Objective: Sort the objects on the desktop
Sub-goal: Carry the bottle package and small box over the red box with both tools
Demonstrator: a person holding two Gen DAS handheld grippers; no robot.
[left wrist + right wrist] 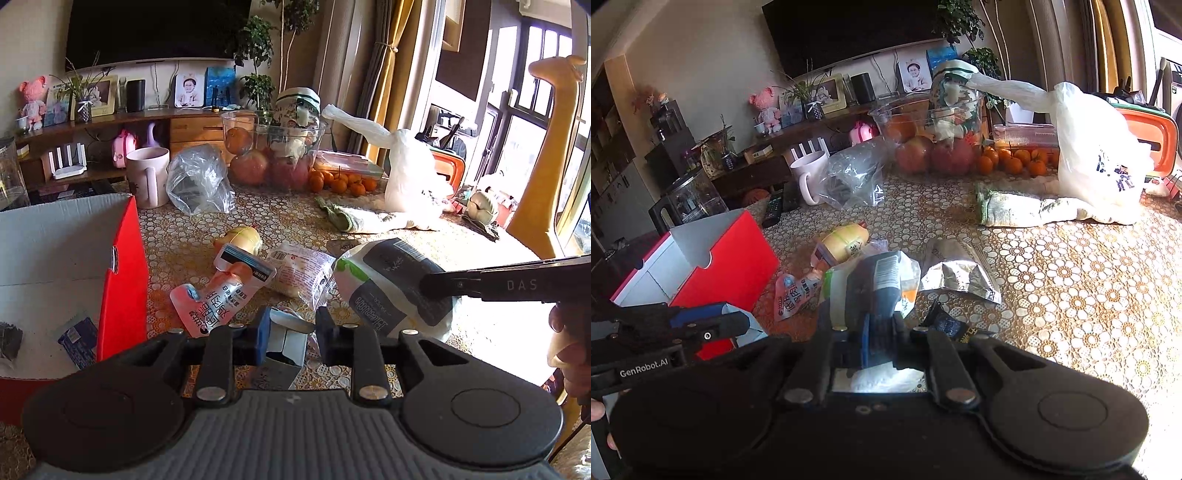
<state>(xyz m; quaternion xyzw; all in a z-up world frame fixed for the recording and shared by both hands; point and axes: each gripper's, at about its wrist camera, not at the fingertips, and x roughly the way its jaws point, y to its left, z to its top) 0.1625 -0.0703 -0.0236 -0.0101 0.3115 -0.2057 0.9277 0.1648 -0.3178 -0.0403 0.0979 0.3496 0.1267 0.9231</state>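
1. L claw (290,332): blue pads nearly together, clamped on a small white/blue carton (286,341). Carton sits between the pads and hangs a bit below them, lifted off the desk (280,218).
2. R claw (881,332): pads fully closed, pinching the near end of a tissue pack (875,284) (white w/ grey label + green patch). Pack sticks out ahead of the claw, over the desk clutter.
3. In the L wrist view the R claw comes in from the right edge, its tip on the same tissue pack, w/ part of a hand behind it.
4. Red box (125,280), open top, white inside, at the desk's left side, just beside the L claw; a small blue packet lies inside.
5. Loose on the desk near the box: pink spout pouch (218,291), yellow sachet (242,238), clear snack wrapper (299,267), crumpled silver foil bag (955,273).
6. Farther back: pink mug (147,175), clear plastic bag, clear bowl of fruit (273,155), small oranges, white plastic bag (1097,155), green-white cloth.
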